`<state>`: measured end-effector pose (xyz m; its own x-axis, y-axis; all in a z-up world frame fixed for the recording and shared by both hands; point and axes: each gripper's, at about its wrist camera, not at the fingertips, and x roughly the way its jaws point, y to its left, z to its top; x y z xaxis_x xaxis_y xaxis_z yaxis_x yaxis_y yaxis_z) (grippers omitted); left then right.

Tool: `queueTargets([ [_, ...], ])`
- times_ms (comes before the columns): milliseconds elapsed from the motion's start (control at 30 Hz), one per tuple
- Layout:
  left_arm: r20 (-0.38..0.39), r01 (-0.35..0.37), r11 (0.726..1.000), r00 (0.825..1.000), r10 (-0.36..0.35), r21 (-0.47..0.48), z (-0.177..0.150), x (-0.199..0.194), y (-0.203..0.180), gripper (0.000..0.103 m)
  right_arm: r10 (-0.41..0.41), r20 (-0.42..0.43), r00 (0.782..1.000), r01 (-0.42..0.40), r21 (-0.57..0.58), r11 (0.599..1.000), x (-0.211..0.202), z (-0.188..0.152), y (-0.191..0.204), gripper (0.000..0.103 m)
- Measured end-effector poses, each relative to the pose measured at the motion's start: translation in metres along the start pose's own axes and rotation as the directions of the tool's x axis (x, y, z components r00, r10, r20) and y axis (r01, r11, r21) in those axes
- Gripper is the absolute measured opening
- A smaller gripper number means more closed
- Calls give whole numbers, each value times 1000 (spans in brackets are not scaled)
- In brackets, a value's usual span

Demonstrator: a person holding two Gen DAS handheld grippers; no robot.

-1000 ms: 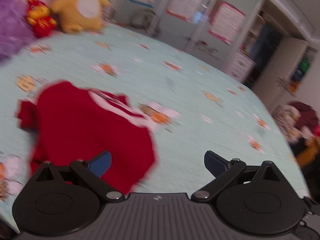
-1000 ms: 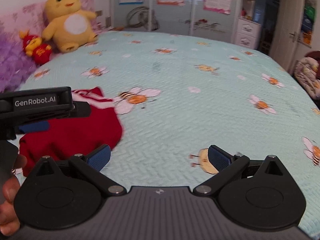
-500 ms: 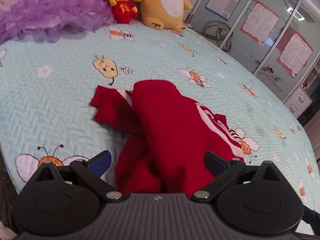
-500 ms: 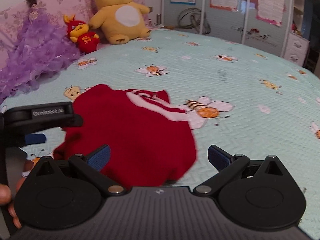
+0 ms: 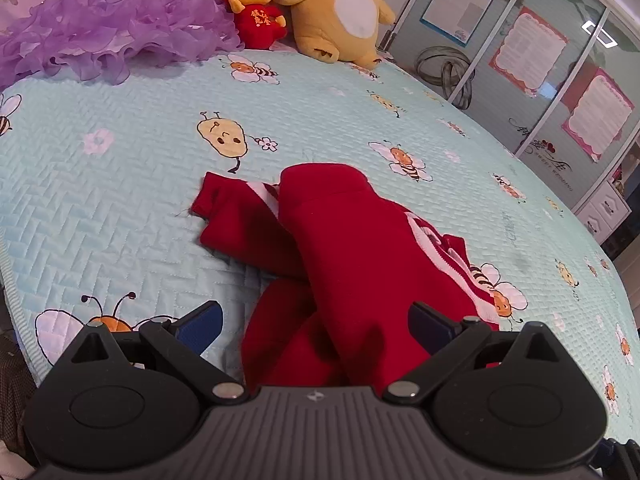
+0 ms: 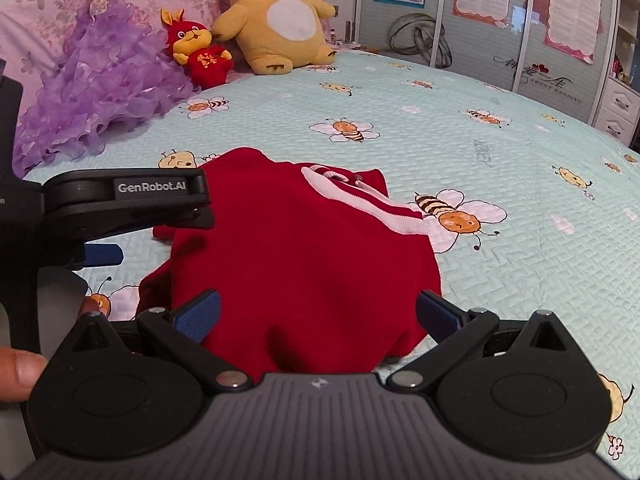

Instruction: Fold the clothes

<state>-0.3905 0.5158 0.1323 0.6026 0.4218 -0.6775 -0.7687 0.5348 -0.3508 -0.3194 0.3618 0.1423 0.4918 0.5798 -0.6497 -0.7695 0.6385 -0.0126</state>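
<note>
While both my left gripper (image 5: 314, 322) and right gripper (image 6: 318, 314) hang with jaws released, the red sweater (image 6: 296, 256) lies crumpled on the bed (image 6: 520, 280), below the yellow plush (image 6: 280, 16); I judge folding barely begun.

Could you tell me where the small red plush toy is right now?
The small red plush toy sits at the head of the bed, between the purple ruffled dress and the big yellow plush, touching the yellow one.

Garment (image 5: 360, 248) on bed (image 5: 120, 200), toys (image 5: 340, 4) behind
</note>
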Motion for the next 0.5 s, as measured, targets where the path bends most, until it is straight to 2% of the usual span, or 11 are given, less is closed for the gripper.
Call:
queueTargets([
  [233,3,0,1000,1000,0,-8,0,1,2,101,-16,33,999,18,-47,999,-1,-1,11,102],
  [500,-4,-9,1000,1000,9,-11,0,4,4,101,-11,15,1000,12,-30,999,9,-1,10,102],
])
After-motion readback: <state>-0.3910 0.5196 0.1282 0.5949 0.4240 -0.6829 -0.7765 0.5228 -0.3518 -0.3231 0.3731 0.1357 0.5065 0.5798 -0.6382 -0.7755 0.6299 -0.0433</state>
